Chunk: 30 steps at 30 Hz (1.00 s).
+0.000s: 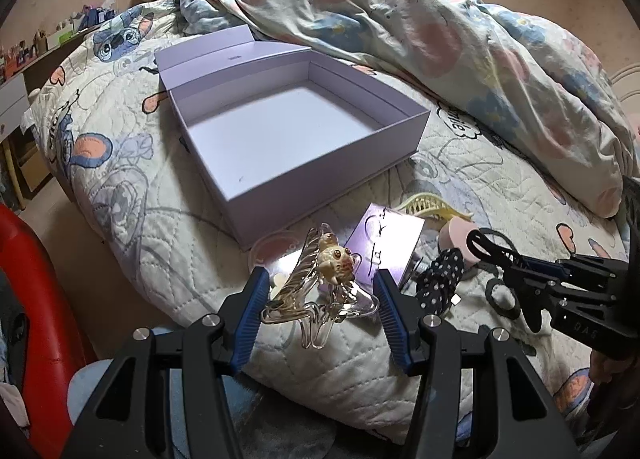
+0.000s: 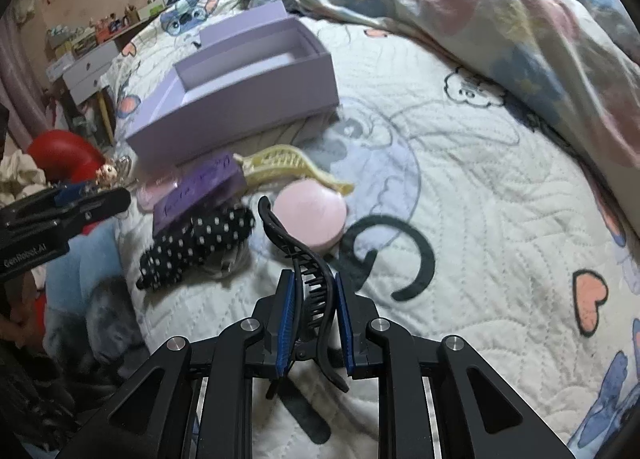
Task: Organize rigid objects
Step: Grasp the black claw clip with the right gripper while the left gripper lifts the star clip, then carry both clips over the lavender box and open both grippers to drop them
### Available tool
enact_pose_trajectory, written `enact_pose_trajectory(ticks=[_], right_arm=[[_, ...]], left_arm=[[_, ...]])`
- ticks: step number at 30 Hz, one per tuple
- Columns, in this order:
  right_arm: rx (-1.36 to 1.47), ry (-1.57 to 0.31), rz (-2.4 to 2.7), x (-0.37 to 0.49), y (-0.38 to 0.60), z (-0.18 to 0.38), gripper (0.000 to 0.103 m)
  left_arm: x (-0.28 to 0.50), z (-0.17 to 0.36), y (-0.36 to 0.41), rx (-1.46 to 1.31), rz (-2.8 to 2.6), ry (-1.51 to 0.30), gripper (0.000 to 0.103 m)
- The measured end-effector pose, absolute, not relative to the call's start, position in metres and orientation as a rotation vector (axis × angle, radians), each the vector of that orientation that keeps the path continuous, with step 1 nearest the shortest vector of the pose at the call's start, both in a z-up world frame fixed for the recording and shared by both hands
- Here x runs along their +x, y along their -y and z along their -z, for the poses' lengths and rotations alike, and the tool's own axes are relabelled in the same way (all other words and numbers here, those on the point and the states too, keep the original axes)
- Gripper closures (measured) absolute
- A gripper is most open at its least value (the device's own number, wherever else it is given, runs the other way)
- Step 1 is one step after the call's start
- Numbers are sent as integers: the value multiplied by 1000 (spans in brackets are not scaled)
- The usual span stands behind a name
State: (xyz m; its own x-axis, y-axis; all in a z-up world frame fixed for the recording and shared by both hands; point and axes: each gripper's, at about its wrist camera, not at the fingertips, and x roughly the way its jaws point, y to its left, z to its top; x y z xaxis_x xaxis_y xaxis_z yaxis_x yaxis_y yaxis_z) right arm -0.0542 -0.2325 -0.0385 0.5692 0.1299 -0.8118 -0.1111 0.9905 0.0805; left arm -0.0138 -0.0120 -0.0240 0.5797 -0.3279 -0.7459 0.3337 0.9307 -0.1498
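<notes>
An open, empty lilac box point(image 1: 280, 119) lies on the bed; it also shows in the right wrist view point(image 2: 244, 83). My left gripper point(image 1: 320, 291) is open, its jaws on either side of a clear glass figurine with a beige head point(image 1: 332, 263). My right gripper point(image 2: 314, 295) is shut on a black hair claw clip point(image 2: 308, 259), held above the quilt; it shows at the right of the left wrist view point(image 1: 500, 255). Near the box lie a purple card box point(image 2: 200, 187), a yellow claw clip point(image 2: 288, 167), a pink round case point(image 2: 312, 215) and a black polka-dot clip point(image 2: 196, 243).
A crumpled floral duvet point(image 1: 440, 31) fills the back and right of the bed. The bed's near edge point(image 1: 320, 399) runs just under my left gripper. A red object point(image 1: 32, 279) stands off the bed at the left. A cluttered desk point(image 2: 88, 47) is beyond.
</notes>
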Motion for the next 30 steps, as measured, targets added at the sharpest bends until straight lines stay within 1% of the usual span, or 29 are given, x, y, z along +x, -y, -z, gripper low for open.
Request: enact_pose_trajectory(ticks=[10, 30], right_arm=[[-9, -899, -231, -30, 221, 20, 83], [-45, -830, -371, 36, 197, 1, 83]], left_arm=[[0, 11, 17, -5, 377, -852, 50], [56, -10, 25, 18, 354, -827, 50]])
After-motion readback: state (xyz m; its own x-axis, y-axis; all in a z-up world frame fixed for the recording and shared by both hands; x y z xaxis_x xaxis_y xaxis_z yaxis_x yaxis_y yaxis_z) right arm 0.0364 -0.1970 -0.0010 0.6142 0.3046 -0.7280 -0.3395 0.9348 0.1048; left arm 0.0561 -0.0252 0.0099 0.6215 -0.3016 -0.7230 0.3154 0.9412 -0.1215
